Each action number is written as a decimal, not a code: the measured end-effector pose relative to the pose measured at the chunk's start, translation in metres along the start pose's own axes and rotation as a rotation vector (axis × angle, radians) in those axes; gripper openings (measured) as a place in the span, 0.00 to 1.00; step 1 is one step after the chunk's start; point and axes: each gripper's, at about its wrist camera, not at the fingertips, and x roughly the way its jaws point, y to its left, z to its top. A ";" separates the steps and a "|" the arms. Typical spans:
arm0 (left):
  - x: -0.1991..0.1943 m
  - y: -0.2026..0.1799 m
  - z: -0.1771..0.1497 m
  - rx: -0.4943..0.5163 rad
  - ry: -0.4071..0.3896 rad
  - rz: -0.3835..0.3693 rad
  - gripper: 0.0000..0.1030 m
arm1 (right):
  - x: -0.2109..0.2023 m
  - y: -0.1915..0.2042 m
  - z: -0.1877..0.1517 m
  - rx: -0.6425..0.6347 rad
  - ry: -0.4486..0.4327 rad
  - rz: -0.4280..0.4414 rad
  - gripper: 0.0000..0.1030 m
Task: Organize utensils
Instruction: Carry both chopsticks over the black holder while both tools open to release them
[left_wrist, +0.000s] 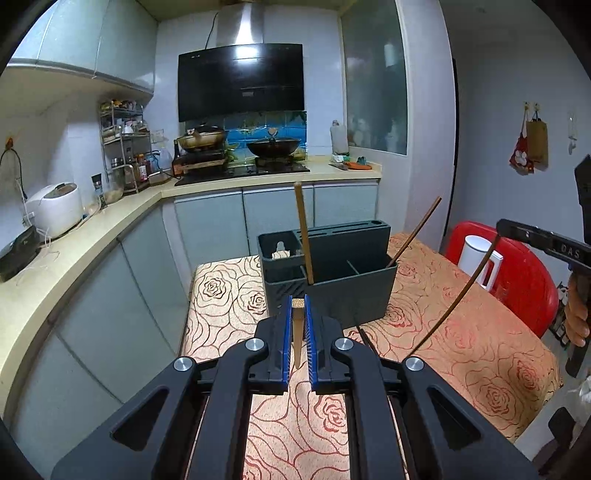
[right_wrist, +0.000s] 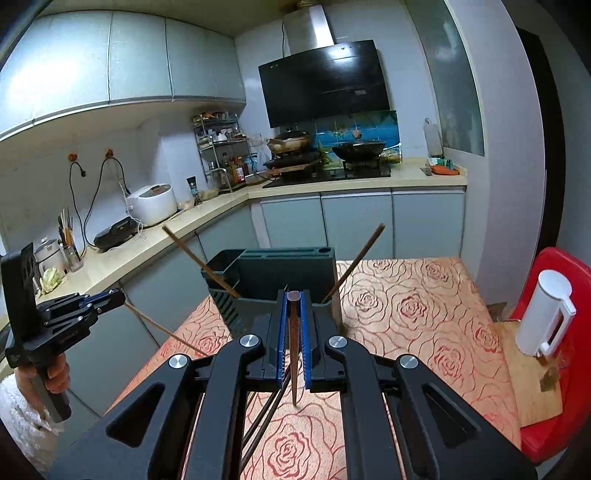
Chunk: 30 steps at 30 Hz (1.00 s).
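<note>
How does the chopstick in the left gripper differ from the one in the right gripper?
The left gripper holds a light, pale-wood chopstick; the right gripper holds a dark reddish-brown chopstick. The pale one's end looks squarish, the dark one's round. Shared: each is clamped between shut blue pads, its tip hanging down over the rose-patterned tablecloth, short of the grey organizer.

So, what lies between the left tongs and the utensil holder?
Only bare rose-patterned tablecloth. The left wrist view shows it between the left tongs, shut on a chopstick, and the utensil holder.
</note>
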 end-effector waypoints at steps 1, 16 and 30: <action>0.000 -0.001 0.004 0.001 0.001 -0.006 0.06 | 0.001 -0.001 0.004 0.000 0.000 -0.002 0.07; -0.005 -0.016 0.048 0.020 -0.003 -0.067 0.06 | -0.002 -0.005 0.038 -0.005 -0.029 -0.019 0.07; 0.018 -0.030 0.119 0.032 -0.059 -0.051 0.06 | -0.004 0.002 0.106 -0.019 -0.147 -0.031 0.07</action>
